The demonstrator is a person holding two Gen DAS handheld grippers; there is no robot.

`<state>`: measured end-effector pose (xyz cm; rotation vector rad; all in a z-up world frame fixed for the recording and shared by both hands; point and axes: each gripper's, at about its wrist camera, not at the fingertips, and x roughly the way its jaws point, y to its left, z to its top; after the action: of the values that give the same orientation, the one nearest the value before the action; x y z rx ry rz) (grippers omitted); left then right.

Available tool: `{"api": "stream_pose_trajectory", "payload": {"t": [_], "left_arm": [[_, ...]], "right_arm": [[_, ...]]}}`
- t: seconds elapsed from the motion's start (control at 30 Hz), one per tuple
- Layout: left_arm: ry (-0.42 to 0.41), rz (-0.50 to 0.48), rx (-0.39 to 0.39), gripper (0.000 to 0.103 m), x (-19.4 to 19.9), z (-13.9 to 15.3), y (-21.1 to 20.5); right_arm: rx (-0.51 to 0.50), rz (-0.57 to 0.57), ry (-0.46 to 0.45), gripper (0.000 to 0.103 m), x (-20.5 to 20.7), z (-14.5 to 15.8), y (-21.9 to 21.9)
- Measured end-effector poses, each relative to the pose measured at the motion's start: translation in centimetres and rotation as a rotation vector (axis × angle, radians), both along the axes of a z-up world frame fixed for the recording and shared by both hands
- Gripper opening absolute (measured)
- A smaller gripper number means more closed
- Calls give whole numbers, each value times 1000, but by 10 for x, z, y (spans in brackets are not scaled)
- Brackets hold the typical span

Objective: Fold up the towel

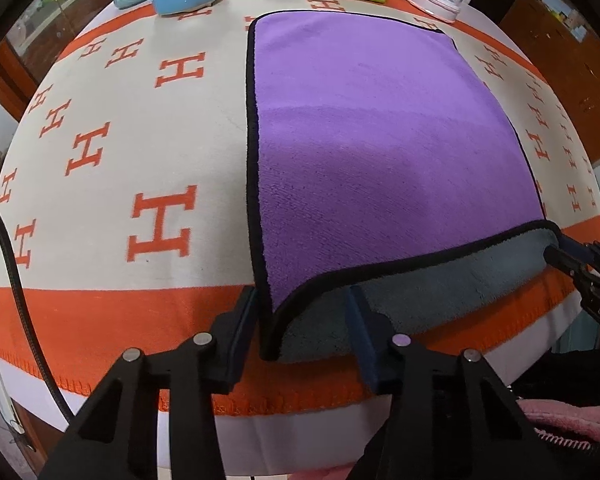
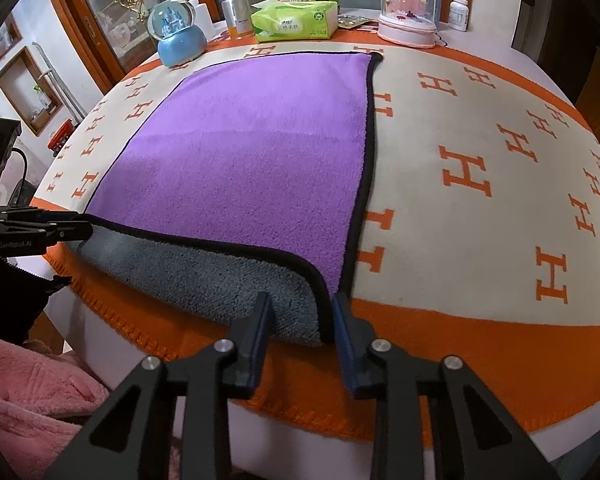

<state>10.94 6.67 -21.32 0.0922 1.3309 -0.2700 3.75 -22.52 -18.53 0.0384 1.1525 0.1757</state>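
A purple towel (image 1: 364, 136) with black edging and a grey underside lies flat on the table; it also shows in the right wrist view (image 2: 244, 160). Its near edge hangs over the table front, grey side (image 1: 400, 304) showing. My left gripper (image 1: 304, 300) is open, its jaws on either side of the towel's near left corner. My right gripper (image 2: 302, 308) is open, its jaws on either side of the near right corner. Each gripper shows at the edge of the other's view: the right (image 1: 568, 264) and the left (image 2: 60, 232).
An orange-and-cream H-pattern cloth (image 2: 480, 184) covers the table. At the back stand a blue snow globe (image 2: 180, 36), a green tissue pack (image 2: 296, 20), a pink-based globe (image 2: 408, 4), bottles and a pill bottle (image 2: 459, 13). Pink fabric (image 2: 28, 392) lies below the table front.
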Motion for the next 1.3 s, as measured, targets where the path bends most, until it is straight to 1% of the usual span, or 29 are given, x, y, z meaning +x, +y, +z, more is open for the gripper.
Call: {"api": "stream_pose_trajectory", "payload": {"t": [0.07,0.1,0.17,0.23,0.33,0.43,0.8,0.97,1.03,1.3], "left_arm": [[-1,-2,-7,36,0,1,-1],[1,0,-8,34,4,2,1],[-1,4,-10,27,2,3,2],[-6,4,-4,22,0,4,4],[-9,-4,-5,17,-3,6,4],[-15,-9,-6,14,-3,9,3],[-29,16,-10,14,-5,20,6],[-20,24,-13,12,-4,26,9],[-15,26,-12,12,-3,31,12],[-34,25,-20,9,5,61,9]], "right_arm": [[-8,-2,2,20,-1,0,0],[-12,-2,3,18,-1,0,0],[-19,-3,2,13,-2,1,0],[-21,-4,-2,8,-2,2,0],[-26,-3,-5,5,-3,2,1],[-32,1,-10,5,-3,3,2],[-27,3,-42,5,-4,12,2],[-11,4,-75,5,-3,23,0],[-3,5,-90,5,-3,28,-1],[6,18,-164,5,7,54,-1]]}}
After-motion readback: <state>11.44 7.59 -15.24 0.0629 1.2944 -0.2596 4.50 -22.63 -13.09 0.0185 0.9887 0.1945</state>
